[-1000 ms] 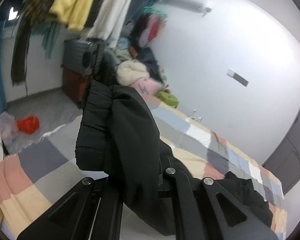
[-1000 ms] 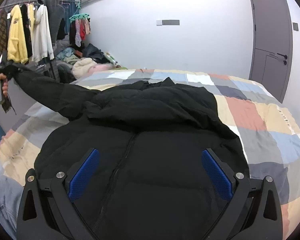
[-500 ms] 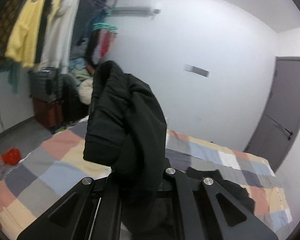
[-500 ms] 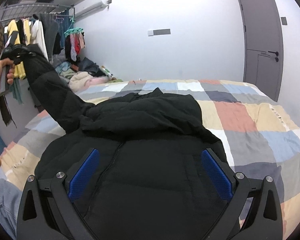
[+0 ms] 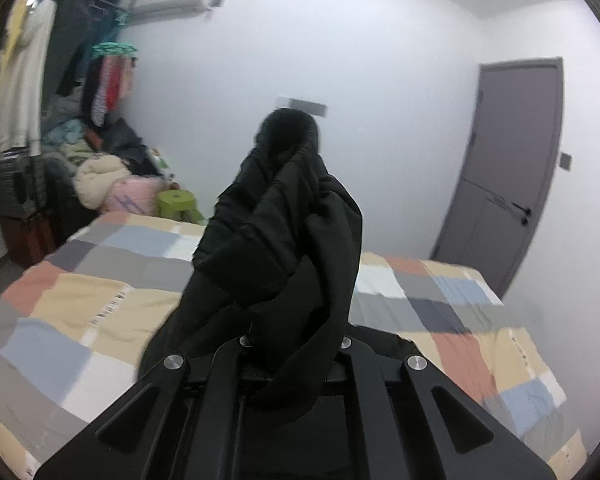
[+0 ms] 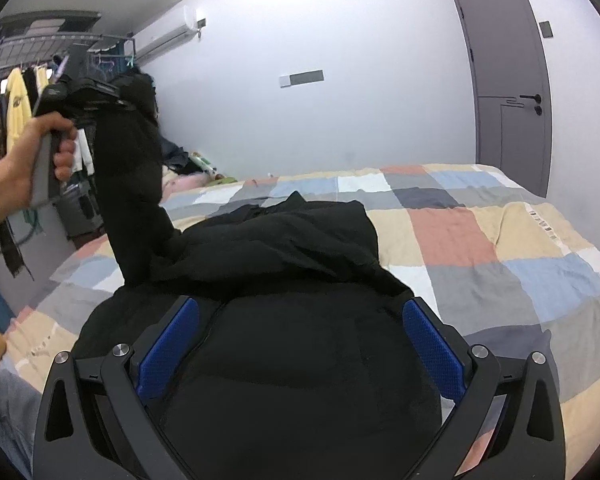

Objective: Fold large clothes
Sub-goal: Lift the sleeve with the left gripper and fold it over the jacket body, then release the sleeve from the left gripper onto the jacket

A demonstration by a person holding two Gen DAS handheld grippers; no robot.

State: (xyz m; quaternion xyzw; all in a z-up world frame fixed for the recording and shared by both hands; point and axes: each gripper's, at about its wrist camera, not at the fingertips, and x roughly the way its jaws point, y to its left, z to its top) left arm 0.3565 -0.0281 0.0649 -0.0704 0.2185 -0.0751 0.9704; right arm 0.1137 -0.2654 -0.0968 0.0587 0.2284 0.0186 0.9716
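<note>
A large black padded jacket (image 6: 284,320) lies front up on the checked bedspread (image 6: 480,240). Its left sleeve (image 6: 132,184) is lifted steeply above the bed. My left gripper (image 6: 120,88) is shut on the sleeve's cuff end, high at the bed's left side. In the left wrist view the sleeve (image 5: 284,240) bunches up out of the shut left gripper (image 5: 292,344) and hides the fingertips. My right gripper (image 6: 300,344) is open and empty, its blue pads (image 6: 168,344) spread just above the jacket's lower front.
A clothes rack (image 6: 16,92) with hanging garments stands left of the bed. A pile of clothes (image 5: 108,176) and a green stool (image 5: 176,202) sit at the bed's far left. A grey door (image 6: 508,80) is at the right. The bedspread (image 5: 80,300) spreads wide.
My left gripper has raised the sleeve from nearly level to steeply upright and swung it inward toward the jacket's body. The right gripper stayed open over the lower front.
</note>
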